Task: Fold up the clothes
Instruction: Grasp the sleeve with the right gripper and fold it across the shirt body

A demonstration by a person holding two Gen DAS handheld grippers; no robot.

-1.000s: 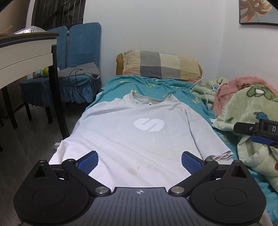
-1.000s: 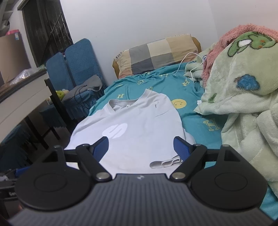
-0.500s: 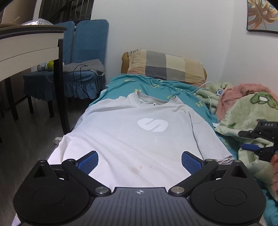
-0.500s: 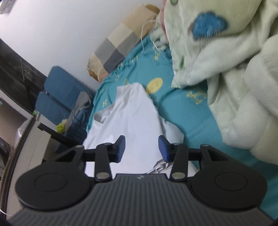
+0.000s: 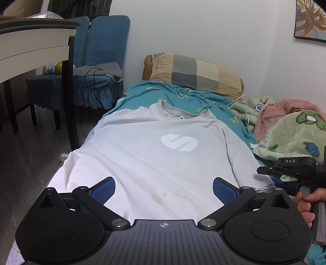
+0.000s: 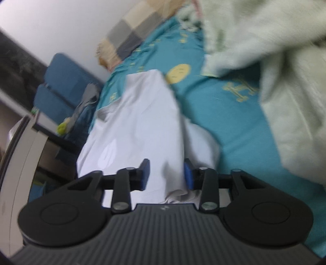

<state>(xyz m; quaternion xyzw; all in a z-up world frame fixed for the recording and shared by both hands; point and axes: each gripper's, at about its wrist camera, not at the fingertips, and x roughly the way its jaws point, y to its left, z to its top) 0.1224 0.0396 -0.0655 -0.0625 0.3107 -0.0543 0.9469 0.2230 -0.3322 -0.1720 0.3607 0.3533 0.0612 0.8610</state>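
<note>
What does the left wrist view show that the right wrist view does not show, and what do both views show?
Only the left wrist view shows the framed leaf picture on the wall, the pink blanket, the white cable, the open left gripper and the person's hand holding the right gripper's handle.

Only the right wrist view shows the yellow smiley print on the sheet and the right gripper, its jaws closing around the shirt's edge.

Both show the white T-shirt, the checked pillow, the teal sheet and the blue chairs.
</note>
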